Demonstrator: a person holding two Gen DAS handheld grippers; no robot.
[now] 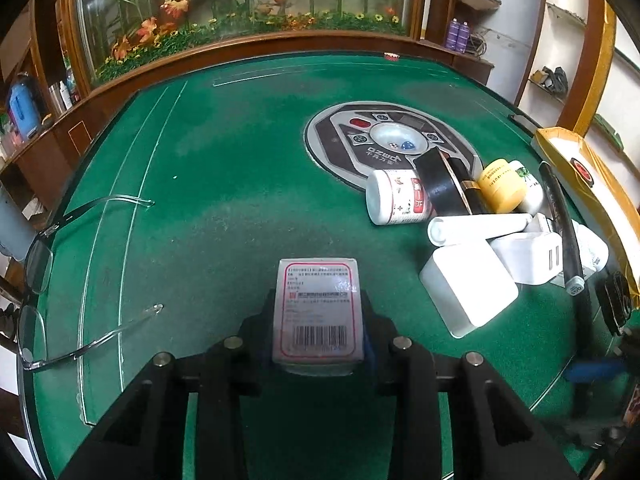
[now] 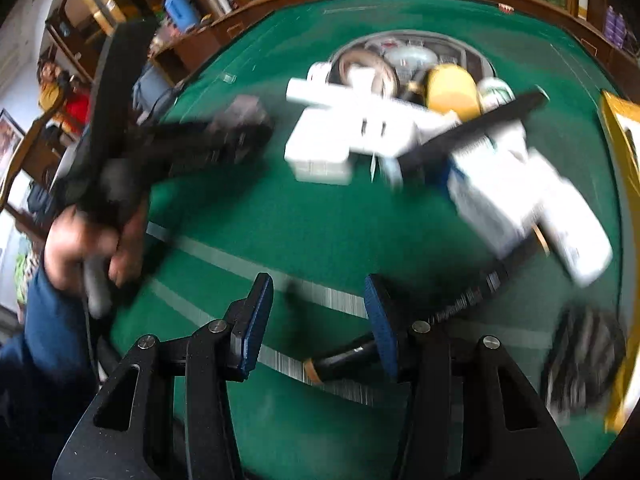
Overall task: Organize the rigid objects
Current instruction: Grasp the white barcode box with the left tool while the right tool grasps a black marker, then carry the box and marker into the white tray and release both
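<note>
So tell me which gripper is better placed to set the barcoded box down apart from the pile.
Left. The left gripper is already clamped on the barcoded box above bare green felt; the right gripper is open and empty.

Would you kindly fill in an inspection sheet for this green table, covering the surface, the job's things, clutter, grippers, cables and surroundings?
Surface: green felt table with a round grey control panel in its middle.
Job's things: small white box with red-framed label; heap of white chargers, white bottle, black tape roll, yellow-capped jar.
Clutter: clear-framed glasses at the table's edge; a black comb-like strip, blurred.
Grippers: left gripper shut on the box; right gripper open, nothing between its fingers.
Cables: nothing seen.
Surroundings: wooden cabinet with artificial flowers; wall shelves.
</note>
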